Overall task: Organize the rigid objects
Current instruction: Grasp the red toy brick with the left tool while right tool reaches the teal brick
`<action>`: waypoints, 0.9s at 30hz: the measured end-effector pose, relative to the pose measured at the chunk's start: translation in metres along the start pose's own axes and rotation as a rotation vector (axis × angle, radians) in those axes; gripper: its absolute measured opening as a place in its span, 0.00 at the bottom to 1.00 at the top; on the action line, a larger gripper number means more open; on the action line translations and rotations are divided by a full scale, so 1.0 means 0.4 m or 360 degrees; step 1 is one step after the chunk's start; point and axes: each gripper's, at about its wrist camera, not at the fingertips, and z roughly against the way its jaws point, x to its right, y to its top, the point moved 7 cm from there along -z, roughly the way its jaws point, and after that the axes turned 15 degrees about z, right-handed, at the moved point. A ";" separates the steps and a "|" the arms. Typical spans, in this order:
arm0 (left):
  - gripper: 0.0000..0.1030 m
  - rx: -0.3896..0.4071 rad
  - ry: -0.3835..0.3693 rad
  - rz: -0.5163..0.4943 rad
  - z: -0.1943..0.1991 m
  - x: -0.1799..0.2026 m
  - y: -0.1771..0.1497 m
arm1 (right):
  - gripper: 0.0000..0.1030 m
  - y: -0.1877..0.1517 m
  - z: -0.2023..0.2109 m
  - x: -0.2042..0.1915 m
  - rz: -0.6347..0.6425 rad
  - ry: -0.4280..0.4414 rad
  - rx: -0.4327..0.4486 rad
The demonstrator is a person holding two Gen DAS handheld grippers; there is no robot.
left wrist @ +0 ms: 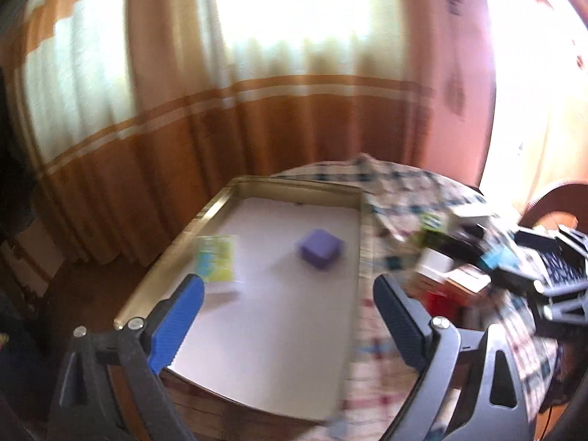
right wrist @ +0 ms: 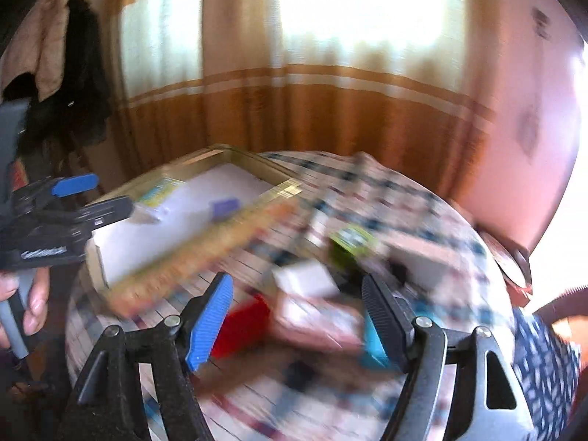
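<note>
left wrist | purple box (left wrist: 321, 248) mid-tray (left wrist: 294, 185), clear of rims

The shallow gold-rimmed tray (left wrist: 220, 202) has a pale lilac-white floor, on which sit a small purple cube-shaped box (left wrist: 320, 248) and a flat yellow-green and blue packet (left wrist: 217, 257). The tablecloth (left wrist: 397, 183) is checked in white, dark blue and red. The curtain (left wrist: 294, 121) is cream above, orange-brown below, with white stripes.

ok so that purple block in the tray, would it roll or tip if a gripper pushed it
The purple block looks squat with flat faces, so rolling or tipping seems unlikely. The tray floor looks smooth and white, so a push would probably slide it. Its blocky shape suggests it is stiff; weight cannot be told.
</note>
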 end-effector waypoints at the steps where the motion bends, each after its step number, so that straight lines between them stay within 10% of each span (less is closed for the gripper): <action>1: 0.92 0.0003 -0.0020 -0.0043 0.007 0.034 -0.015 | 0.73 -0.016 0.005 0.022 -0.0026 -0.0026 -0.0008; 13: 0.90 -0.0086 -0.0084 -0.0154 -0.032 0.185 -0.123 | 0.73 -0.137 -0.033 0.136 -0.0171 -0.0135 -0.0123; 27: 0.62 -0.0312 -0.0161 -0.0206 -0.126 0.245 -0.167 | 0.73 -0.121 -0.108 0.141 -0.0217 -0.0147 -0.0224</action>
